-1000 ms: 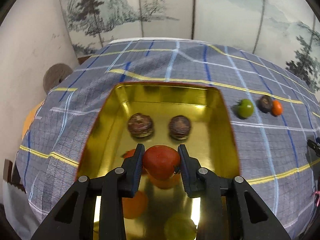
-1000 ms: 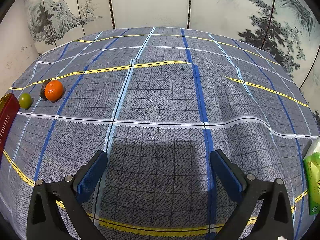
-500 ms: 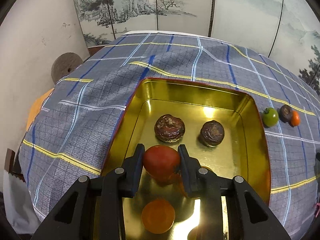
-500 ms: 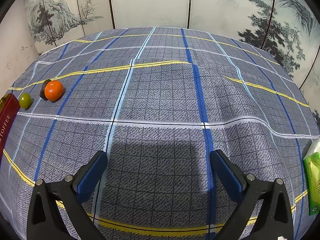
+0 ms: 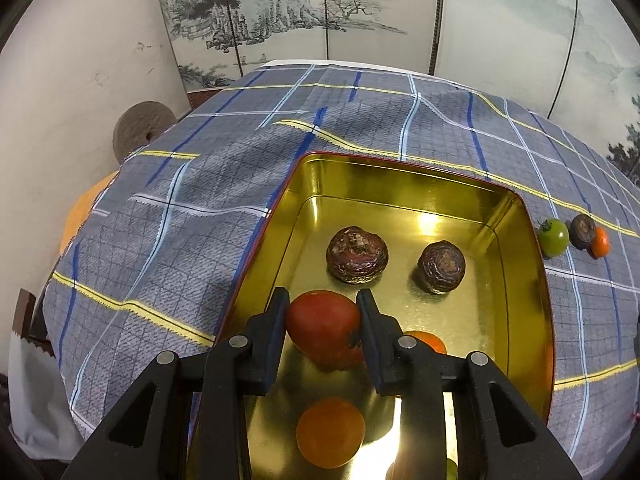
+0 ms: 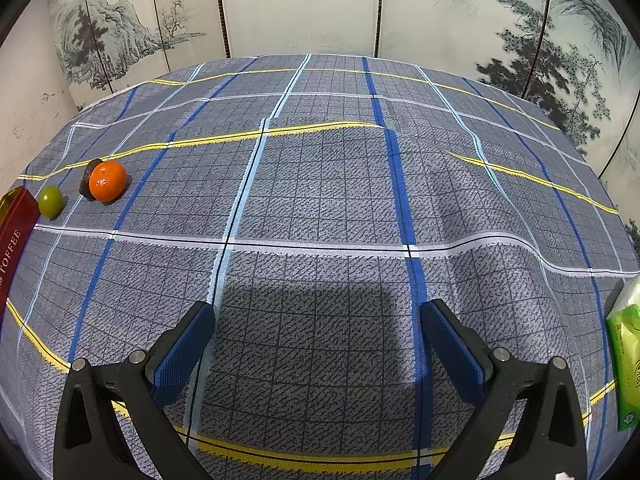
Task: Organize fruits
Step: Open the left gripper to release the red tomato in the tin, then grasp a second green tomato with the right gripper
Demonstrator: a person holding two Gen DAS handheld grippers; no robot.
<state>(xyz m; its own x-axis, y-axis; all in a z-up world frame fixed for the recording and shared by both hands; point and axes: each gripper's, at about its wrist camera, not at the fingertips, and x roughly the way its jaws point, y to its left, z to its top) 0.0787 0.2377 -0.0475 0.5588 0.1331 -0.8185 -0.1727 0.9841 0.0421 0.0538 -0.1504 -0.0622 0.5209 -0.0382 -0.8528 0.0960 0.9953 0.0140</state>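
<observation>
**Now a red tomato is held over the golden tin**

Firmly, the left gripper (image 5: 323,306) clamps a red tomato (image 5: 324,326) between its two blue pads, which press on both sides of the fruit. It holds the tomato above the near part of a golden tin (image 5: 400,184) with a red outer rim. On the shiny floor of the tin lie two dark brown, wrinkled fruits: a larger one (image 5: 357,255) on the left and a smaller one (image 5: 441,266) on the right, apart from each other. Orange shapes show on the tin floor close to the gripper, at least one looking like a reflection; I cannot tell which are real fruit.

Outside the tin, just beside its right wall, a small green tomato (image 5: 553,236) rests on the blue-grey checked cloth (image 5: 200,184). Next to it are a dark fruit (image 5: 582,230) and a small orange fruit (image 5: 600,242), these two touching.

From the right wrist camera, the right gripper (image 6: 318,320) stands wide apart with nothing between its fingers, over bare cloth. Far to its left are the same three fruits and the red side of the tin. A green packet (image 6: 626,360) lies at the right edge.
</observation>
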